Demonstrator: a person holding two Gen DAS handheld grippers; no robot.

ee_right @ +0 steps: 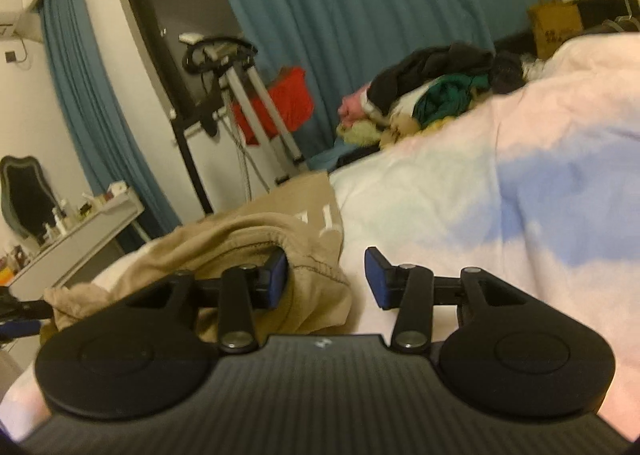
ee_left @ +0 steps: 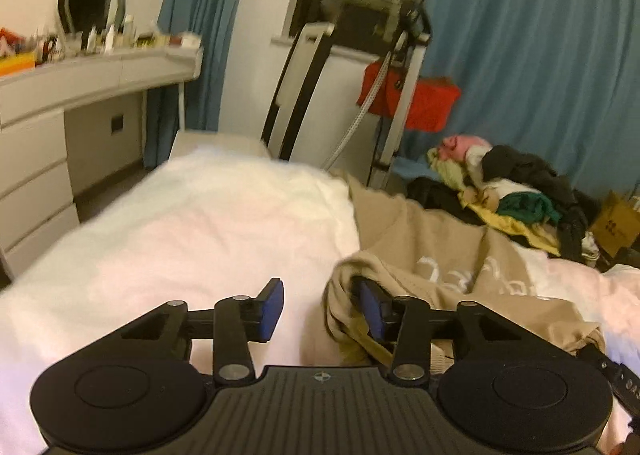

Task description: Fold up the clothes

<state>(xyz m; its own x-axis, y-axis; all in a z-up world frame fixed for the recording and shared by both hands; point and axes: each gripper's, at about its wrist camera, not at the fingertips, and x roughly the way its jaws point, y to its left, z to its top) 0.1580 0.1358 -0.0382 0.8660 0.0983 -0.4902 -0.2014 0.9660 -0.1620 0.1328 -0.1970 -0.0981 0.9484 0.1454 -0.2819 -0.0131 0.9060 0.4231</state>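
- Left gripper (ee_left: 322, 309): jaws stood apart, nothing clamped. The bunched hem of the tan garment (ee_left: 432, 255) was draped over its 3 o'clock finger only.
- Tan garment lay crumpled on the pale bedspread (ee_left: 180, 223), between my two grippers, white lettering showing.
- Right gripper (ee_right: 326, 279): jaws also apart. Stitched tan edge (ee_right: 312, 267) hung around its 9 o'clock finger, not pinched.
- I judged the fabric soft, light and floppy, so it would sag and bunch. Best hold looked like the stitched hem at two spread corners.
- Pile of other clothes (ee_right: 440, 83) sat at 1 o'clock, well apart.
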